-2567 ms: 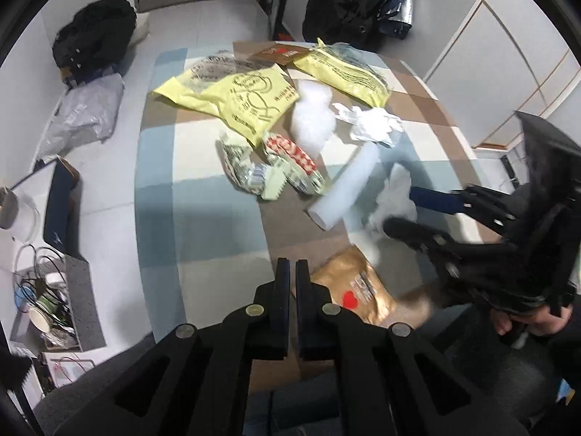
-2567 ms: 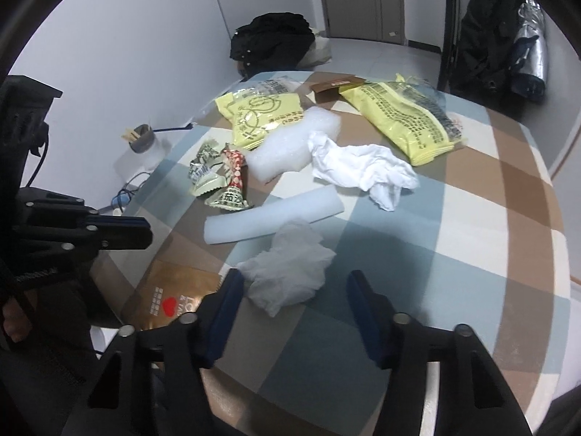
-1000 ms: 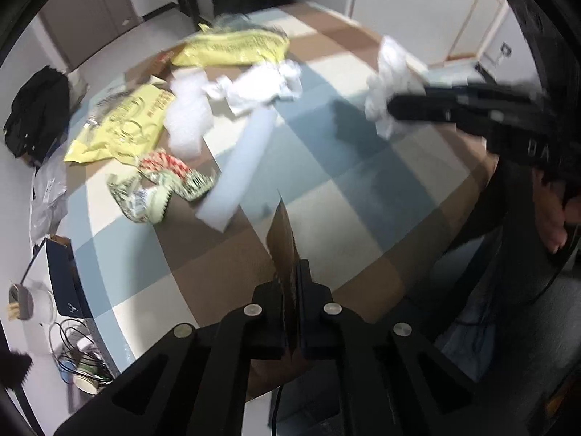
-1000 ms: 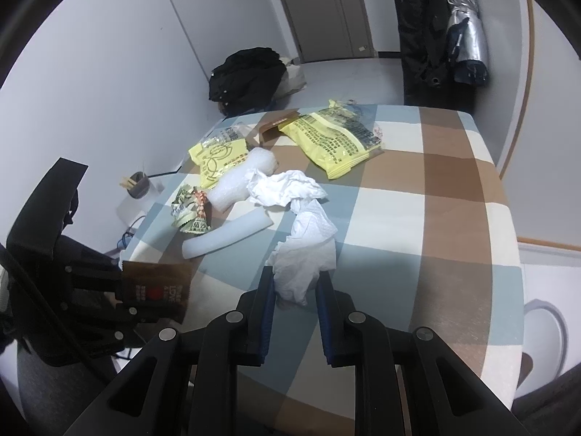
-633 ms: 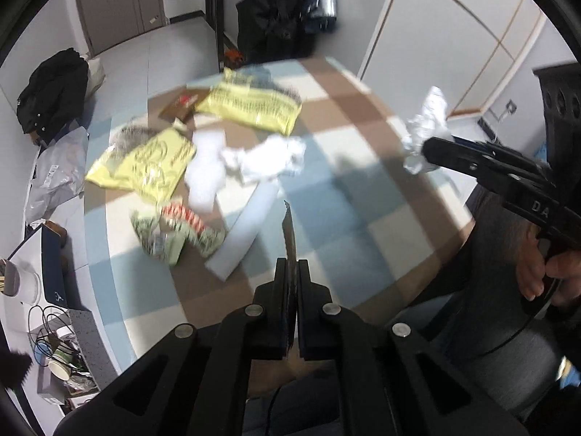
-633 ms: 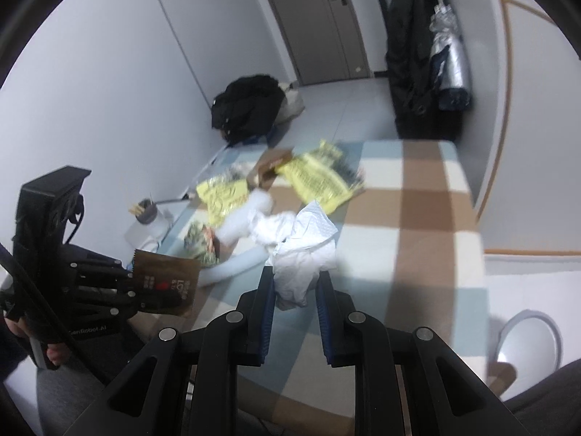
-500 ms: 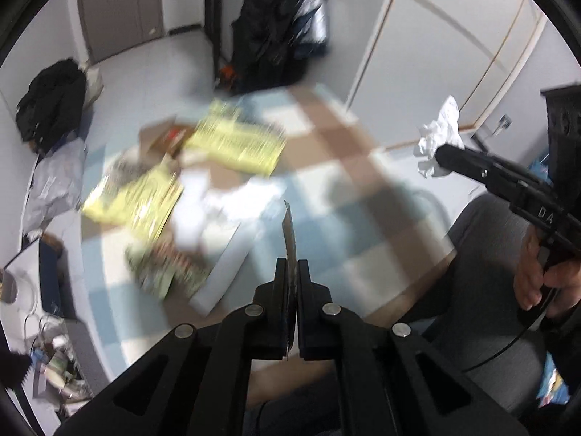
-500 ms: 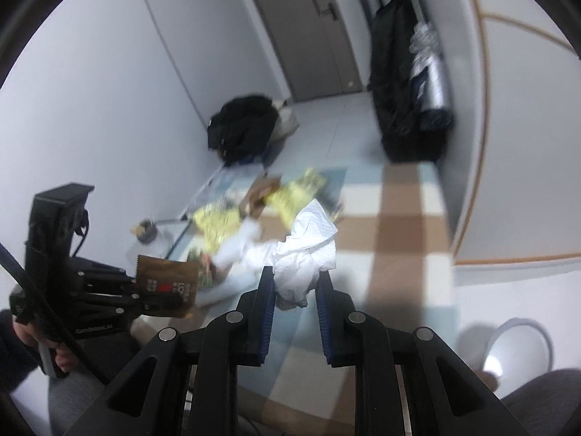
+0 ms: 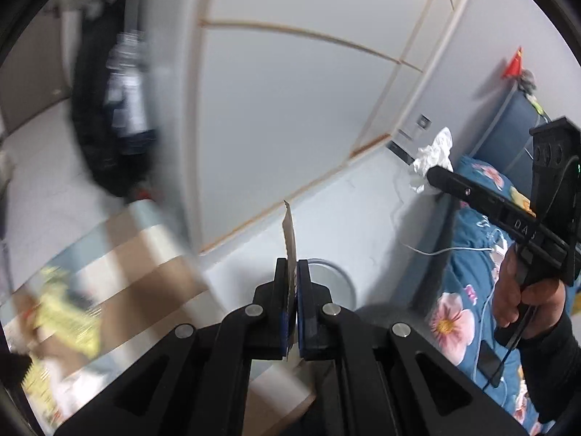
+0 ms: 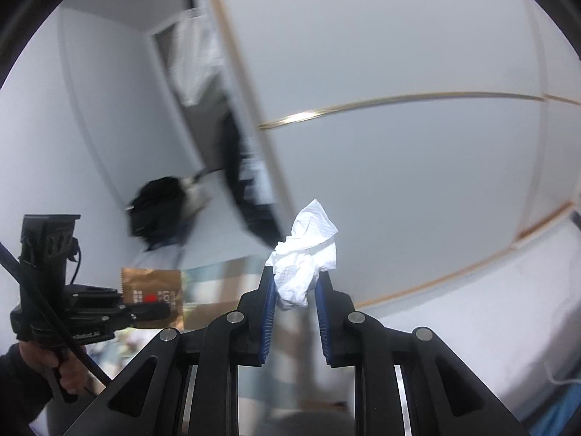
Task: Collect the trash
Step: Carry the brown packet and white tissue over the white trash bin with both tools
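Note:
My left gripper [image 9: 293, 276] is shut on a flat brown packet [image 9: 289, 232], which I see edge-on and standing up between the pads. In the right wrist view the same brown packet [image 10: 152, 287], with its red mark, sits in the left gripper [image 10: 159, 309] at the left. My right gripper [image 10: 296, 283] is shut on a crumpled white tissue [image 10: 307, 254]. The left wrist view shows that tissue [image 9: 432, 161] at the tip of the right gripper [image 9: 434, 176], off to the right. A round white bin [image 9: 337, 279] stands on the floor just behind my left fingertips.
The checked table [image 9: 145, 254] with blurred yellow bags [image 9: 69, 312] lies at the lower left. A bed with a blue flowered cover [image 9: 472, 290] is on the right, and white wardrobe panels [image 9: 290, 91] are ahead. A dark coat [image 9: 116, 109] hangs at the left. A black bag [image 10: 156, 214] lies on the floor.
Both grippers have lifted and swung away from the table toward the wardrobe and bed, carrying the packet and the tissue. The table has slid to the left edge; the bin has come into view.

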### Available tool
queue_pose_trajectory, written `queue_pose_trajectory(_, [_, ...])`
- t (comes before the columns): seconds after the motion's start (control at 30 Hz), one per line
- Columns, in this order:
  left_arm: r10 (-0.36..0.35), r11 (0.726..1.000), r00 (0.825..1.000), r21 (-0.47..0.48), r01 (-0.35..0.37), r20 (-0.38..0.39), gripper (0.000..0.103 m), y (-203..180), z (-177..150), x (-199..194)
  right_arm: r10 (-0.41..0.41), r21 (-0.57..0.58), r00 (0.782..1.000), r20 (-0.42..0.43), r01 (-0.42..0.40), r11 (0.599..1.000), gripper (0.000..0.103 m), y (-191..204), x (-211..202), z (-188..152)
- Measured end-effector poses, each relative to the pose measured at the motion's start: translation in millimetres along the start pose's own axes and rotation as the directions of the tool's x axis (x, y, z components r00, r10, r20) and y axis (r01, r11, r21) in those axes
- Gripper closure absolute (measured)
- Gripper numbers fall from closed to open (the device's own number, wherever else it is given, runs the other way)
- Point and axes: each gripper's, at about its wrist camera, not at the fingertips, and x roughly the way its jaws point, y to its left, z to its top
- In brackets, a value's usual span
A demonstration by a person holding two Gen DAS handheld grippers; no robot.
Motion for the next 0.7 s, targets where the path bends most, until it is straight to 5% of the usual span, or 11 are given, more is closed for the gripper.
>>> queue_pose_trajectory(0.17, [-0.08,0.996,0.99,0.024,0.083,-0.12,0.103,-18,17,83,-0.109,0.119,0.991,-0.072,0.117,0.986,0.083,-77,9,-26])
queue_pose_trajectory(0.3, [-0.098,0.994,0.965,0.031,0.108,-0.244,0.103,-30,12,144,-0.136,0.207,0.975,-0.177,0.172,0.963,0.084,-121,38,-63])
queue_pose_trajectory(0.5, [-0.103,0.991,0.902,0.037,0.13,-0.42,0.103,-30,-15,220,-0.078,0.332,0.935,-0.346,0.199,0.922,0.084,-162,99,-137])
queue_pose_trajectory(0.7, [-0.116,0.989,0.818,0.012,0.149,-0.564,0.103,-32,-28,269,0.006,0.385,0.884,-0.468,0.198,0.902,0.084,-169,158,-185])
